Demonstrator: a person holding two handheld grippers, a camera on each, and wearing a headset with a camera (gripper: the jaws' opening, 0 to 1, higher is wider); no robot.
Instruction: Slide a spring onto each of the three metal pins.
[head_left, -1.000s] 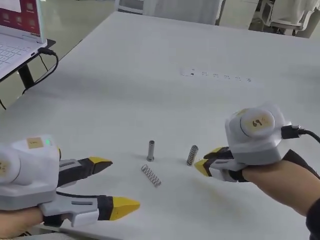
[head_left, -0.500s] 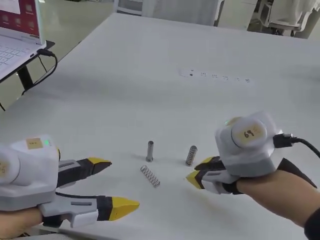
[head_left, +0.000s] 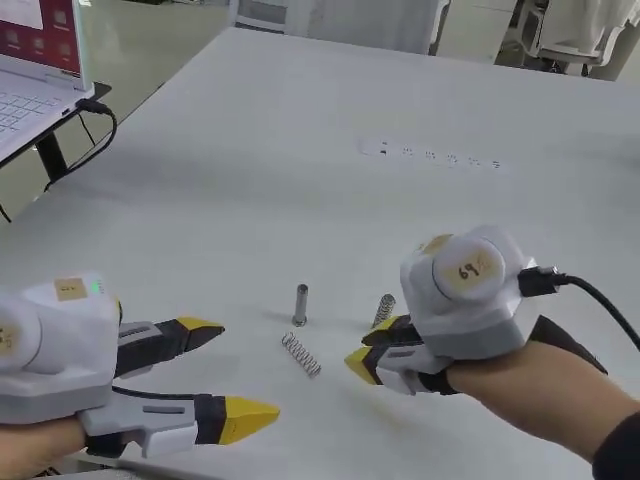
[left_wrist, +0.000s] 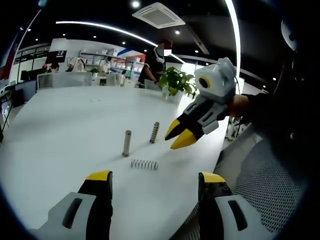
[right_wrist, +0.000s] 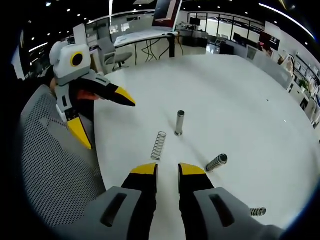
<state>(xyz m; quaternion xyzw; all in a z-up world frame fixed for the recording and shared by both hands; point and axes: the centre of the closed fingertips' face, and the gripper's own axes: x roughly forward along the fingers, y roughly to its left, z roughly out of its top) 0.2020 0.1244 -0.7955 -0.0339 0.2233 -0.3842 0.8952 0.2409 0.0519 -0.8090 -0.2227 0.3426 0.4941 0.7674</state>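
Here, we hold the left tongs (head_left: 225, 367) spread wide and empty, low and to the near left of a bare pin (head_left: 300, 303). That pin stands upright on the white counter (head_left: 280, 150). Our right tongs (head_left: 360, 362) are drawn nearly together with only a narrow gap, gripping nothing, just to the near right of the bare pin. A loose spring (head_left: 301, 353) lies flat on the counter just in front of the bare pin, between the two tongs and touching neither. Near the bare pin, on its right, stands a sleeved pin (head_left: 384, 310) with a spring coiled around it. In the right gripper view a further coil (right_wrist: 257, 211) lies farther from the bare pin than the sleeved pin does. We cannot tell whether a pin sits inside it. We judge one pin done, perhaps two, and the bare pin waiting for the loose spring.
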